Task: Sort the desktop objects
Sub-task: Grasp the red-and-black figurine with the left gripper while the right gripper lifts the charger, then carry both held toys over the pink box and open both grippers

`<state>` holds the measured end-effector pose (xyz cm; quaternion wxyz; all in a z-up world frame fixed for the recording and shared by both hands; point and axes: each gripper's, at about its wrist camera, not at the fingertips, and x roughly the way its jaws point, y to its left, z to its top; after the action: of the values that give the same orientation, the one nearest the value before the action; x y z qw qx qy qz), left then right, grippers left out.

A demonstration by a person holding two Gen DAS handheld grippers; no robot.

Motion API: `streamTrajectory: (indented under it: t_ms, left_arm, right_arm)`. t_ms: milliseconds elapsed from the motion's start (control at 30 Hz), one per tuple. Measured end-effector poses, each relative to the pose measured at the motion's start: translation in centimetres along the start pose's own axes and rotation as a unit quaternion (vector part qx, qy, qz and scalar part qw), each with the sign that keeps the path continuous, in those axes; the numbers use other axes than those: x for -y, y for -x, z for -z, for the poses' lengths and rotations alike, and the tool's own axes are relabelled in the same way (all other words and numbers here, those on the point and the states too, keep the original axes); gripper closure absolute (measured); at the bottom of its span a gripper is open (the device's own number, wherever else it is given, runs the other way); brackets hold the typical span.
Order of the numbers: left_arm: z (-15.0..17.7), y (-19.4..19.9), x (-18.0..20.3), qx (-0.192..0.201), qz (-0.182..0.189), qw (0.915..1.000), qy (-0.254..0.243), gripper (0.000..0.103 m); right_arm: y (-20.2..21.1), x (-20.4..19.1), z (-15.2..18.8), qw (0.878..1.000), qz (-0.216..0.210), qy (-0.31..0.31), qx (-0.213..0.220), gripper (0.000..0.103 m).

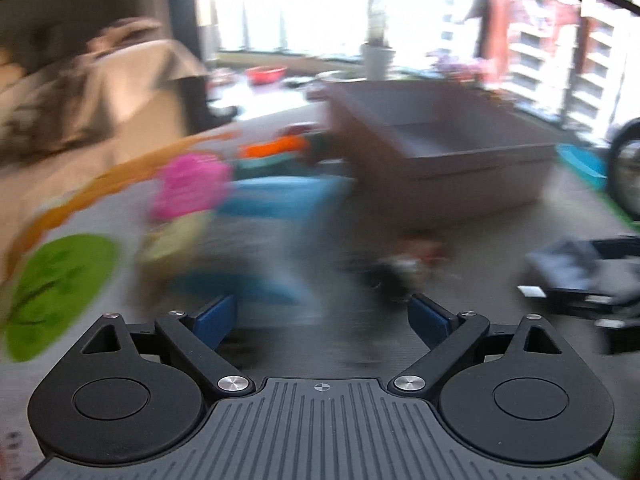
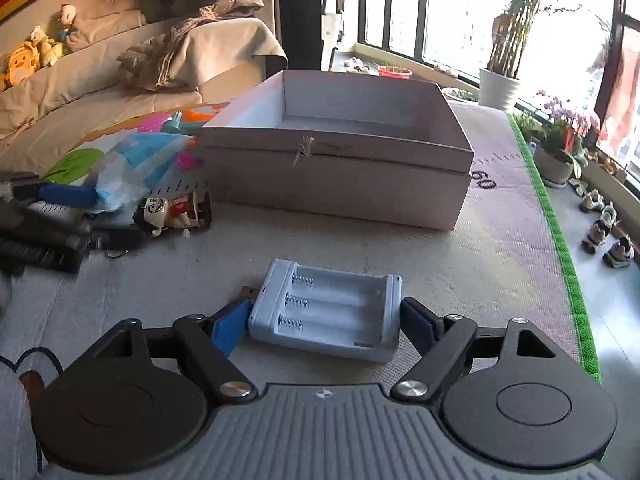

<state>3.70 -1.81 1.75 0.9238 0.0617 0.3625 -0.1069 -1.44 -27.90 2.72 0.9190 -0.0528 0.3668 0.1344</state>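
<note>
Taking the open cardboard box as my marker, I am seeing the crumpled blue-and-white bag lying to its left on the mat, with the little painted figurine lying on its side just below the bag and a dark key fob beside that. My left gripper is reaching in at that far left side; its own view is badly smeared, but its fingers are standing wide apart with only blurred mat between them. In front of the box, nearer to me, the white battery holder is lying flat, empty slots up. My right gripper is straddling it, fingers spread on either side; I cannot tell whether the pads are pressing its ends. To the box's right, potted plants are lining the window.
</note>
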Motion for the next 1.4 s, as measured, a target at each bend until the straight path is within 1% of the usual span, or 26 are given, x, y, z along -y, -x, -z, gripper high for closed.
streamTrajectory:
  t_ms: [33,100,133,200,267,300,400,467,500,533,567,600,700,733,833,900,967,1067,1133,1200,1233,1267,1300,1333,1400]
  left_arm:
    - [-0.1,0.3,-0.8,-0.003,-0.004,0.9999,0.009,0.007]
    - [-0.5,1.4,-1.5,0.004,0.028,0.9992,0.028,0.007]
    - [-0.7,2.1,-1.4,0.013,0.046,0.9984,0.029,0.006]
    - [-1.1,2.8,0.1,0.030,0.074,0.9968,0.012,0.006]
    - [-1.5,2.6,2.3,0.036,0.089,0.9953,-0.017,0.006]
    - [-1.7,2.1,3.3,0.036,0.090,0.9947,-0.034,0.007]
    - [-1.9,-0.4,5.6,0.025,0.076,0.9940,-0.075,0.007]
    - [-2.3,-2.5,5.6,0.002,0.064,0.9953,-0.072,0.013]
    - [-2.3,-3.2,5.5,-0.012,0.060,0.9960,-0.065,0.020]
    - [-2.2,-3.6,5.3,-0.021,0.062,0.9961,-0.059,0.026]
    - [-2.2,-3.5,5.1,-0.021,0.066,0.9962,-0.054,0.028]
    - [-2.0,-3.2,5.2,-0.018,0.067,0.9960,-0.058,0.033]
    - [-1.6,-2.2,5.4,-0.010,0.064,0.9958,-0.065,0.033]
    - [-1.5,-1.9,5.5,-0.008,0.059,0.9959,-0.068,0.033]
    - [-0.9,-0.3,6.0,0.002,0.050,0.9953,-0.083,0.033]
    - [-0.9,1.0,6.0,0.009,0.054,0.9947,-0.087,0.033]
    - [-1.5,2.4,6.0,0.017,0.064,0.9943,-0.084,0.033]
    - [-3.9,4.5,6.3,0.057,0.081,0.9915,-0.085,0.033]
    - [-6.3,5.3,6.9,0.097,0.086,0.9878,-0.086,0.033]
    - [-9.2,5.0,7.7,0.152,0.075,0.9822,-0.081,0.032]
    - [-10.3,4.6,7.9,0.178,0.070,0.9789,-0.073,0.028]
    - [-11.4,4.0,8.0,0.192,0.067,0.9769,-0.064,0.022]
    - [-12.5,3.2,8.0,0.189,0.063,0.9785,-0.053,0.010]
    - [-12.9,2.8,7.9,0.180,0.060,0.9809,-0.041,0.008]
    - [-12.5,2.6,7.2,0.168,0.066,0.9832,-0.029,0.006]
  right_arm:
    - [0.1,0.1,0.1,1.000,0.001,0.000,0.002,0.018]
    - [0.1,0.3,0.2,1.000,0.002,-0.004,0.002,0.017]
    - [0.1,0.4,0.2,1.000,0.001,-0.008,0.002,0.016]
    - [-0.1,0.5,0.1,1.000,-0.001,-0.011,0.002,0.016]
    - [-0.4,0.3,0.0,1.000,-0.001,-0.011,0.002,0.016]
    - [-0.4,0.2,0.0,1.000,0.000,-0.011,0.002,0.016]
    - [-0.5,-0.1,-0.1,1.000,-0.003,-0.007,0.006,0.016]
    - [-0.5,-0.1,-0.1,1.000,-0.004,-0.003,0.010,0.016]
    - [-0.6,-0.1,-0.1,1.000,-0.004,-0.002,0.011,0.016]
    - [-0.6,0.0,-0.1,1.000,-0.005,-0.001,0.011,0.016]
    - [-0.6,0.0,-0.1,1.000,-0.006,0.001,0.011,0.016]
    - [-0.6,0.0,-0.1,1.000,-0.006,0.003,0.011,0.016]
    - [-0.8,-0.3,-0.1,1.000,-0.011,0.011,0.009,0.017]
    - [-0.9,-0.4,-0.2,1.000,-0.014,0.014,0.006,0.019]
    - [-0.7,-0.7,-0.4,0.999,-0.029,0.025,0.001,0.021]
    - [-0.2,-0.9,-0.4,0.999,-0.037,0.038,0.000,0.023]
    - [1.0,-0.5,-0.7,0.997,-0.048,0.052,0.008,0.023]
    - [3.7,1.1,-2.3,0.997,-0.049,0.049,0.044,0.024]
    - [5.3,2.4,-3.8,0.996,-0.029,0.042,0.073,0.024]
    - [6.2,3.3,-5.2,0.994,-0.010,0.040,0.097,0.024]
    - [6.4,3.7,-5.9,0.993,-0.001,0.040,0.108,0.024]
    - [6.4,4.1,-6.7,0.992,0.010,0.039,0.119,0.024]
    - [6.3,4.4,-7.5,0.991,0.019,0.039,0.130,0.024]
    - [6.1,4.6,-8.0,0.989,0.024,0.037,0.138,0.024]
    - [5.3,5.1,-9.6,0.988,0.033,0.027,0.151,0.024]
